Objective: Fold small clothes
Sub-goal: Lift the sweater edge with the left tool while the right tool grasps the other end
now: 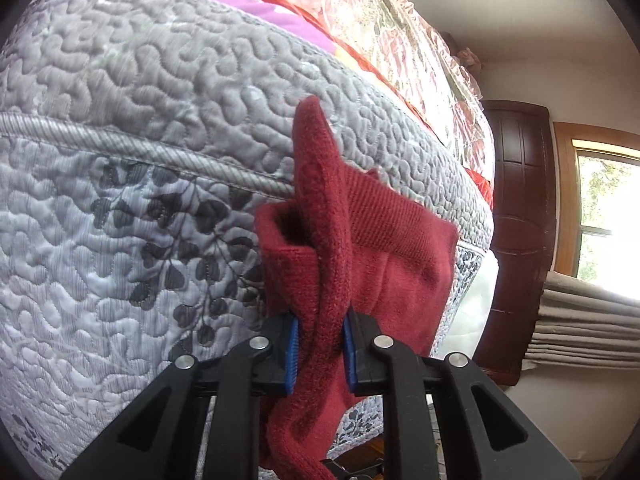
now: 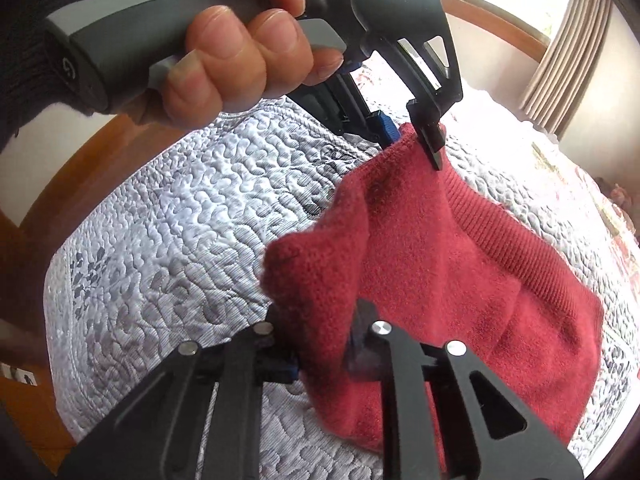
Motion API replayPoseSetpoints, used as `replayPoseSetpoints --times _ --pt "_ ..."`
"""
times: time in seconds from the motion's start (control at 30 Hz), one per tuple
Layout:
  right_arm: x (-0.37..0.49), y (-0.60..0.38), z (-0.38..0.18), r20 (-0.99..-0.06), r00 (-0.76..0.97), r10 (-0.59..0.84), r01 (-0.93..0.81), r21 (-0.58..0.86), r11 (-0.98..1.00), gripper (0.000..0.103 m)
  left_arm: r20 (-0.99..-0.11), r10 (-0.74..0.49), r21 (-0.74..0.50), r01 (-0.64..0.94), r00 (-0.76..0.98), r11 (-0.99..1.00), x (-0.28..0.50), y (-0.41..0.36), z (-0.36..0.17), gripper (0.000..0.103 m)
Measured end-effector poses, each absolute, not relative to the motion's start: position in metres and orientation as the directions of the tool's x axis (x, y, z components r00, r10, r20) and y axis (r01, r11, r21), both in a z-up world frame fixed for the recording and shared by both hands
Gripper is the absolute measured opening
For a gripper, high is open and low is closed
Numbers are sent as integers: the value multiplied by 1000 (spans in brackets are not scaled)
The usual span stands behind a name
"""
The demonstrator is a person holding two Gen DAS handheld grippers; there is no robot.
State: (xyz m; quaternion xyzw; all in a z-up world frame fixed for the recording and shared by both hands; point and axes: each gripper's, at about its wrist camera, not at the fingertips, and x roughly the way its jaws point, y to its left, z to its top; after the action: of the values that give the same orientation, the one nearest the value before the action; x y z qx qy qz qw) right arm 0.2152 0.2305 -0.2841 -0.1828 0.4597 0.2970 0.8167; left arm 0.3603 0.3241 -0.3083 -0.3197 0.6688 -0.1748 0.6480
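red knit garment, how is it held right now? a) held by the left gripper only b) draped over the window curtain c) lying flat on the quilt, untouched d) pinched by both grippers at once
d: the right gripper has its jaws shut on a fold of the red knit garment, and in the same view the left gripper clamps the garment's upper edge above the quilt.

Bed with a grey-white quilted mattress cover

The quilted cover (image 2: pixel 168 208), stitched in squiggles with dark leaf prints, spans the bed. At its far end lie a red-and-purple blanket (image 1: pixel 256 4) and a pink floral bedspread (image 1: pixel 384 36). A dark red knitted garment (image 2: pixel 460 264) drapes onto the cover.
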Motion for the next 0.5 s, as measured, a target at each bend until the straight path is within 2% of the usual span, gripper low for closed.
replayPoseSetpoints --times 0.5 --pt "217 130 -220 -812 444 379 -478 143 867 14 -791 -608 -611 -130 64 781 361 236 -232 17"
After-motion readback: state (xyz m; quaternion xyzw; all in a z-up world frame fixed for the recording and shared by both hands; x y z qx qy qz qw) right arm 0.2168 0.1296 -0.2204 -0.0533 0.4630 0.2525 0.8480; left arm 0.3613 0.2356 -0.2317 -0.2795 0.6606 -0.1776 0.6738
